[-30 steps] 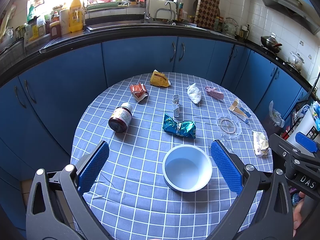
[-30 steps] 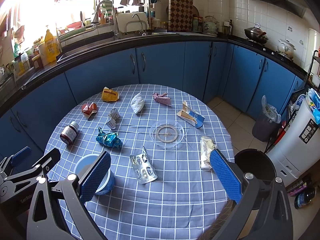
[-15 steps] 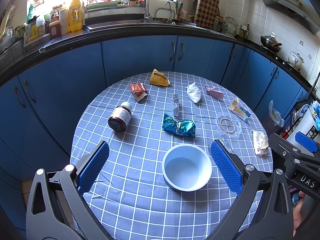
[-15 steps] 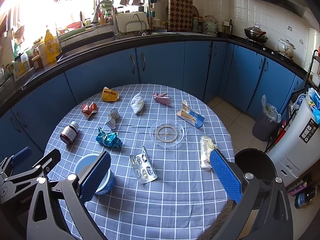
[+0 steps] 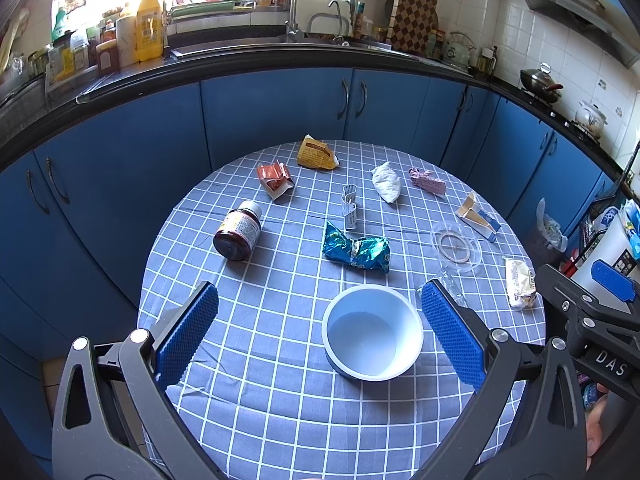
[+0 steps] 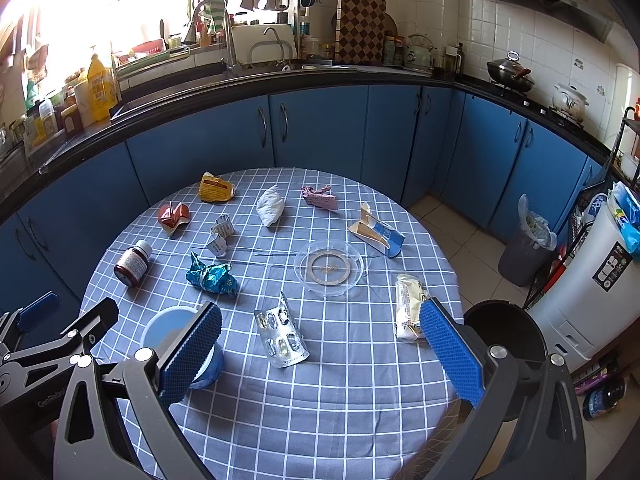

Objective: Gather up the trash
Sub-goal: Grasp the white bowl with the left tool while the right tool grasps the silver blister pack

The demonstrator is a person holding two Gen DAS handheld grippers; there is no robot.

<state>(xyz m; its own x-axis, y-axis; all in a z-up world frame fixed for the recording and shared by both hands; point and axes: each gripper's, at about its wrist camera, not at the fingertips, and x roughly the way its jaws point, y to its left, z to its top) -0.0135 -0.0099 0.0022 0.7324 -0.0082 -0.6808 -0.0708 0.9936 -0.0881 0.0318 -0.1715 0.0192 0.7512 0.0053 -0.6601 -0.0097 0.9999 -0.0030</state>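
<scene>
Trash lies scattered over your round table [image 5: 256,400], none of it collected as far as you can see. From the left wrist view, your left tongs [image 5: 318,330] are spread wide and empty above the near edge, with the white bowl [image 5: 374,338] between the pads. Beyond it the teal wrapper [image 5: 356,250] lies with its long axis across the view, and the dark bottle [image 5: 238,230] lies on its side, cap pointing away from you. From the right wrist view, your right tongs [image 6: 320,354] are equally wide and hold nothing; the blister pack [image 6: 282,334] sits between the pads, long axis running away from you, partly propped up. The black bin [image 6: 506,334] waits just beside the table, so everything is left to do.
</scene>
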